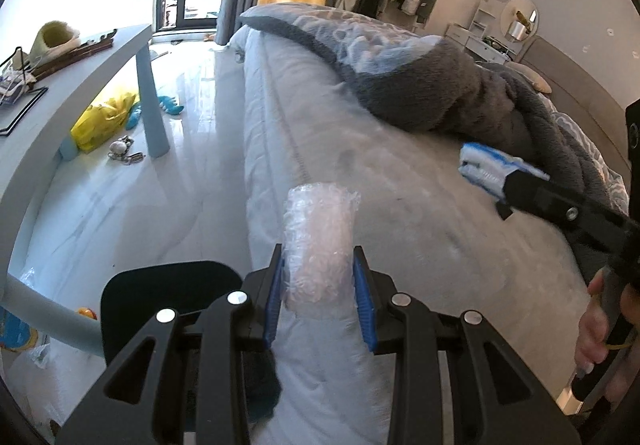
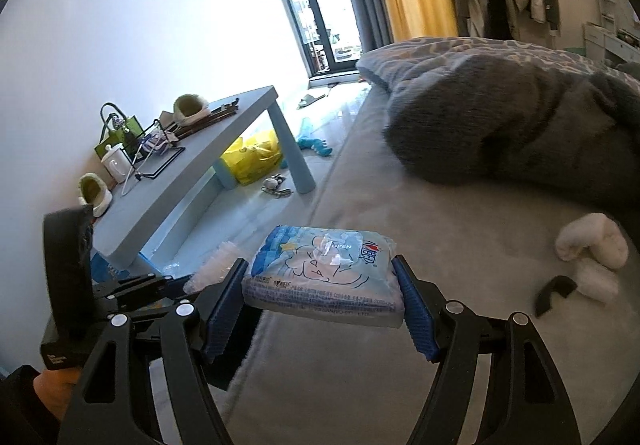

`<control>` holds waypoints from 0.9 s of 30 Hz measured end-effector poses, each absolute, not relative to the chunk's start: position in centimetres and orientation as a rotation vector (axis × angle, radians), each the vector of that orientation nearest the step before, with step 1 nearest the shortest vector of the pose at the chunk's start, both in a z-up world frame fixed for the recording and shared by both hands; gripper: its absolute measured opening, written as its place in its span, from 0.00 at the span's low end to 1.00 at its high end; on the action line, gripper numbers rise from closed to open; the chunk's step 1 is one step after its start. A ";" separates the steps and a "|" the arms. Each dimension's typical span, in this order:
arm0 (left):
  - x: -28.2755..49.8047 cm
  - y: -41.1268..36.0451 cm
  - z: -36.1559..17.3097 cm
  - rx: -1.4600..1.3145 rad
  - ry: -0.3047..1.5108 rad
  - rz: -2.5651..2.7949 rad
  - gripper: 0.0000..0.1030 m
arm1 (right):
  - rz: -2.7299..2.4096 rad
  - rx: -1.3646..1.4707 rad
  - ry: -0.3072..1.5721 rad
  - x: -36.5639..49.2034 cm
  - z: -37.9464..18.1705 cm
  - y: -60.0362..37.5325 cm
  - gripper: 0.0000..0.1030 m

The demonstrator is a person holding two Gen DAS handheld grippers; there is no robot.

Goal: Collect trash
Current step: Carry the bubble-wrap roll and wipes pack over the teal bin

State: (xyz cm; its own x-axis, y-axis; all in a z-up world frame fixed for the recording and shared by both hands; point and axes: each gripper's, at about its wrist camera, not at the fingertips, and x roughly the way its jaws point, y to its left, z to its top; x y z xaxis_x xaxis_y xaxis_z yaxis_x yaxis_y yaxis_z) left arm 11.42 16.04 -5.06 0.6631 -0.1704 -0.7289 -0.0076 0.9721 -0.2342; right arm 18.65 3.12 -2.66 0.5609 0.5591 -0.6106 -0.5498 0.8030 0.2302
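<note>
Bubble-wrap roll (image 1: 318, 241) clear, crinkled; tissue pack (image 2: 324, 275) pale blue.

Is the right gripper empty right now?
No, the right gripper is clamped on a blue tissue pack, its blue pads pressing both ends.

slippers (image 2: 191, 109): 2 (fluffy) | mug (image 2: 116, 163): 1 | yellow bag (image 2: 256, 155): 1
</note>
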 end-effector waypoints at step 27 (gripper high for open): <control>8.4 26.3 -13.9 -0.277 1.075 0.063 0.34 | 0.809 -0.064 0.748 16.9 -3.9 15.4 0.71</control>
State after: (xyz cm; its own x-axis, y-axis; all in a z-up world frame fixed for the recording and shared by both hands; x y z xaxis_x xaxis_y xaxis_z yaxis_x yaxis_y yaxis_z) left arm 8.40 26.32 -13.92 0.4772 -0.0835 -0.8748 -0.1852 0.9636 -0.1930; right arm 16.85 15.38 -3.93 0.4525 0.6329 -0.6282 -0.6758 0.7030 0.2215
